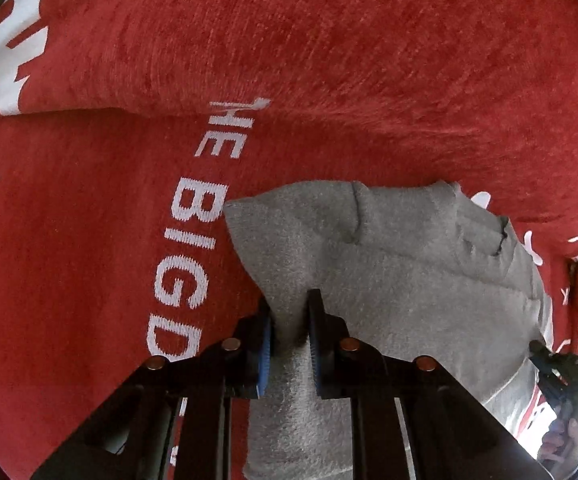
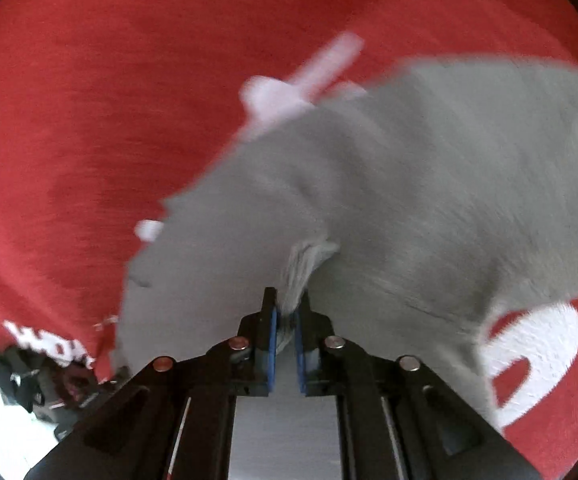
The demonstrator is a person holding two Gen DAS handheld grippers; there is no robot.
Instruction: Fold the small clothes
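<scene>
A small grey garment (image 1: 389,264) lies on a red cloth with white lettering (image 1: 129,220). In the left wrist view my left gripper (image 1: 289,312) is shut on a bunched edge of the grey garment, its blue pads pressing the fabric from both sides. In the right wrist view, which is blurred, my right gripper (image 2: 285,312) is shut on a pinched fold of the same grey garment (image 2: 409,184). The other gripper (image 1: 565,364) shows at the far right edge of the left wrist view, held by a hand.
The red cloth (image 2: 89,120) with white print covers nearly all the surface around the garment. At the lower left of the right wrist view the cloth's edge (image 2: 49,344) ends, with dark items (image 2: 29,384) and bright floor beyond.
</scene>
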